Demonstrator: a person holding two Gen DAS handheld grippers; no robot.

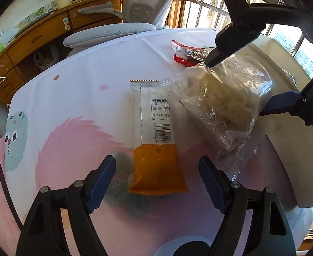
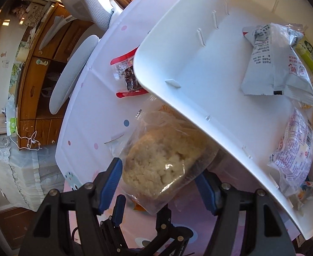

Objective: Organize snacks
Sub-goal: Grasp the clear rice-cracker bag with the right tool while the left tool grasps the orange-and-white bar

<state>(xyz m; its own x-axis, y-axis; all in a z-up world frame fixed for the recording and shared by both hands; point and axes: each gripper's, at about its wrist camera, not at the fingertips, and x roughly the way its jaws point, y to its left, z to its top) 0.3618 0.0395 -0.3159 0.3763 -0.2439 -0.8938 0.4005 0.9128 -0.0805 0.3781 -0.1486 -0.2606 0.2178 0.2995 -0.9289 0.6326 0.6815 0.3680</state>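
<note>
An orange and white snack bar packet (image 1: 156, 140) lies flat on the patterned tablecloth (image 1: 81, 98). My left gripper (image 1: 157, 162) hangs just above its orange end, open, with a finger on each side and neither touching it. A clear bag with a pale crumbly cake (image 1: 224, 98) (image 2: 162, 162) lies on the cloth against the white tray (image 2: 177, 106). My right gripper (image 2: 158, 170) (image 1: 235, 88) straddles this bag with its jaws wide. The pads sit at the plastic, and I see no squeeze. A red-ended clear packet of dark snack (image 1: 190, 54) (image 2: 128, 74) lies farther back.
The tray (image 1: 280, 149) holds several packets, among them a grey-white one (image 2: 274, 64), a green one (image 2: 310, 57) and a red-printed white one (image 2: 295, 149). A grey office chair (image 1: 113, 32) stands past the table's far edge, with a wooden cabinet (image 1: 38, 36) behind it.
</note>
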